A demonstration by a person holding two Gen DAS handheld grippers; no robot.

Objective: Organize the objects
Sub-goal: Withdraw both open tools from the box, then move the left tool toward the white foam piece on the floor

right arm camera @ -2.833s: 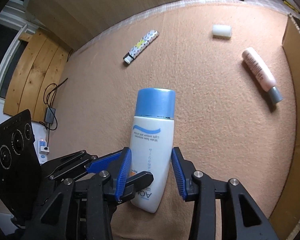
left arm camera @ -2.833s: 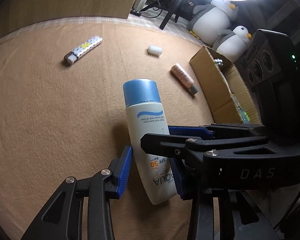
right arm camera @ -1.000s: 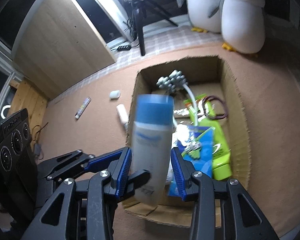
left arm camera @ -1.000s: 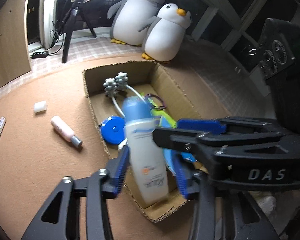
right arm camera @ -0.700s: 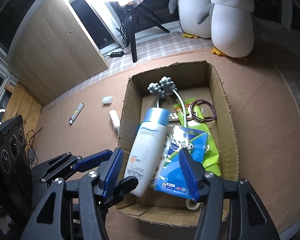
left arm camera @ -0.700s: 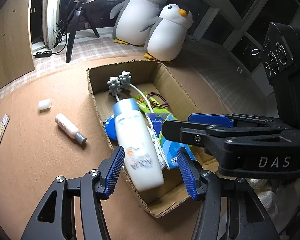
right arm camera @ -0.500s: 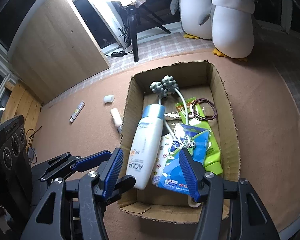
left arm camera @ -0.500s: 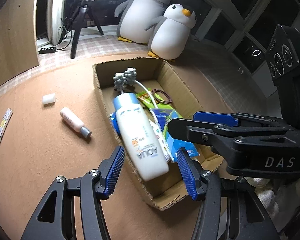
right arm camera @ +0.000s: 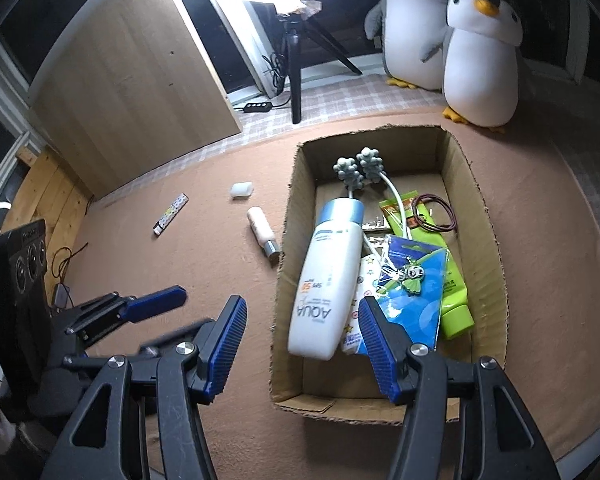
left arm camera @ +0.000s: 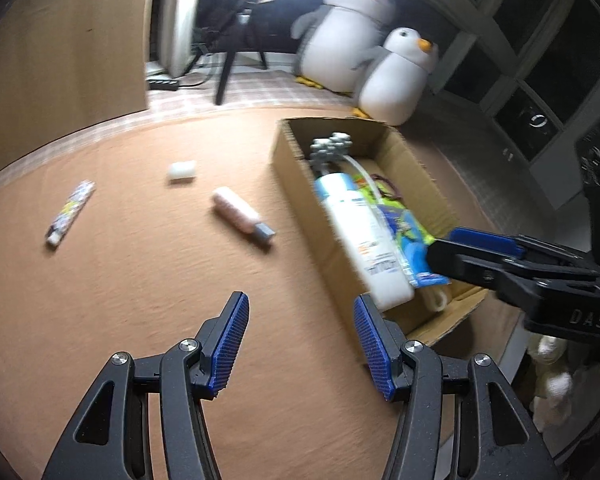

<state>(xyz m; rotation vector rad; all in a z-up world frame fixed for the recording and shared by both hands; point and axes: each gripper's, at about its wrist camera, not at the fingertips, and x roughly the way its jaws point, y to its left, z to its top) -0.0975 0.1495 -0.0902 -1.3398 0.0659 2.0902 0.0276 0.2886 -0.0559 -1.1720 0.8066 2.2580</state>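
Bottle (right arm camera: 332, 280), white w/ blue cap, lies in cardboard box (right arm camera: 480, 208) along its left wall, cap toward far end, label reading AQUA. Beside it in box: blue card pack (right arm camera: 416, 284), green tube (right arm camera: 452, 292), grey knobbed massager (right arm camera: 358, 170), loop of hair ties (right arm camera: 438, 212).

Left hand-held gripper (left arm camera: 300, 336): jaws apart, nothing between them, only bare mat under; they have just been opening. View is blurred. Right hand-held gripper (right arm camera: 302, 340): jaws also apart, just been opening, nothing clamped; box's near left corner and bottle base seen through the gap, pads not touching either.

Outside box on tan mat (left arm camera: 120, 280): pink tube (left arm camera: 242, 216) w/ grey cap, near box's left wall; small white block (left arm camera: 182, 171) beyond it; patterned stick (left arm camera: 70, 214) further left, well apart. Two penguin plushies (right arm camera: 480, 60) behind box, ring light overhead, wood panel to left.
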